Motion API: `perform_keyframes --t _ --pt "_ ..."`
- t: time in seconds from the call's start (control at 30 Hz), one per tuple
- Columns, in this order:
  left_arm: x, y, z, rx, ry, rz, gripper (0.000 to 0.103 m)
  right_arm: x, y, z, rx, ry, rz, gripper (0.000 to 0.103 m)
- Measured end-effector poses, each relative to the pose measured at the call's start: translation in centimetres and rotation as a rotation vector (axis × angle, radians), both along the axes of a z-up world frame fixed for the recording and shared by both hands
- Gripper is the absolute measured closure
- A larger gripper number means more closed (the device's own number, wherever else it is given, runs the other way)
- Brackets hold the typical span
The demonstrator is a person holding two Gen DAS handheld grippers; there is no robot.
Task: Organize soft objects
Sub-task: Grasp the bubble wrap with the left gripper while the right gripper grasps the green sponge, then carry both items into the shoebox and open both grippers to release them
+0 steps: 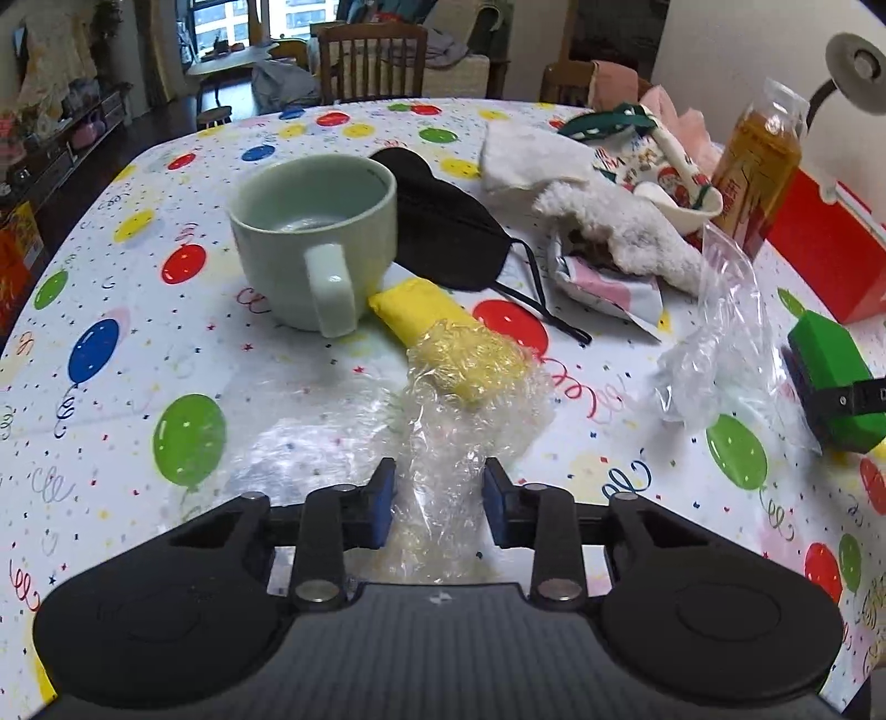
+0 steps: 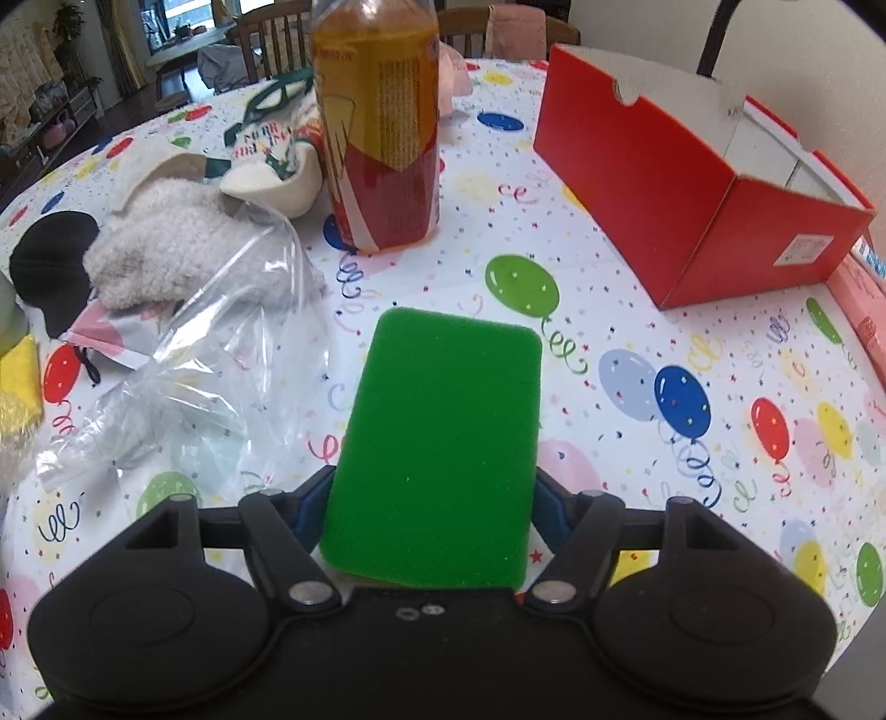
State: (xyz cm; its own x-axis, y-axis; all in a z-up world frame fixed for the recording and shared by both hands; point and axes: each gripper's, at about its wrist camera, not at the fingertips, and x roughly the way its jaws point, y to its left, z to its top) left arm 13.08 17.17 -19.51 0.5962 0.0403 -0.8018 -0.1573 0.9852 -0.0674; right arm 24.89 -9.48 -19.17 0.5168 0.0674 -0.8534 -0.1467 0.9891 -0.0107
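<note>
While right gripper (image 2: 429, 512) clamps spongy green rectangle (image 2: 443, 443), left gripper (image 1: 440, 501) gapes astride crinkly bubble wrap (image 1: 443, 487).

Place: my home's dining room.
Signs: balloon-print tablecloth (image 1: 138, 354), wooden chair (image 1: 372, 61), window (image 1: 221, 25), mug (image 1: 315, 232).

Your left gripper (image 1: 440, 501) low over table (image 1: 138, 343), bubble wrap (image 1: 443, 443) between its fingers. Wrap overlaps near end of sponge bar (image 1: 426, 315). Mug (image 1: 315, 238) left of bar, touching it. Face mask (image 1: 443, 227) behind bar, right of mug. Fluffy cloth (image 2: 160, 238) right of mask. Your right gripper (image 2: 429, 509) has sponge (image 2: 437, 443) between fingers. Plastic bag (image 2: 205, 360) left of sponge. Bottle (image 2: 382, 122) behind sponge; box (image 2: 703, 188) right of bottle.
</note>
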Motion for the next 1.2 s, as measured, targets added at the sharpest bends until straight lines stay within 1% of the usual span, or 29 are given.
perform_keyframes --t 0.07,0.17,0.23,0.4,0.63,0.87,1.0,1.2 --pt "-0.1 0.2 0.2 0.005 -0.003 0.009 0.078 -0.4 0.0 0.4 -0.003 -0.013 0.010 0.033" --pt "-0.3 0.5 0.5 -0.003 -0.008 0.012 0.080 -1.1 -0.1 1.2 0.012 -0.021 0.018 0.033" --pt "-0.6 0.5 1.0 -0.001 -0.018 0.012 0.084 -1.6 -0.3 1.7 0.024 -0.021 0.028 0.033" --pt "-1.3 0.5 2.7 -0.003 -0.041 -0.006 0.084 -2.7 -1.0 3.5 0.048 -0.025 0.051 0.033" --pt "-1.9 -0.6 6.7 -0.011 -0.100 -0.049 0.084 -3.5 -2.7 7.3 0.097 -0.054 0.082 0.033" --pt "-1.0 -3.4 10.8 -0.043 -0.146 -0.115 0.084 -3.1 -5.2 10.5 0.121 -0.083 0.105 0.033" --pt "0.3 -5.9 12.8 -0.048 -0.169 -0.155 0.084 -2.3 -6.8 12.0 0.123 -0.089 0.125 0.033" --pt "3.3 -10.2 14.9 -0.083 -0.184 -0.230 0.084 -0.4 -9.6 13.6 0.117 -0.112 0.146 0.033"
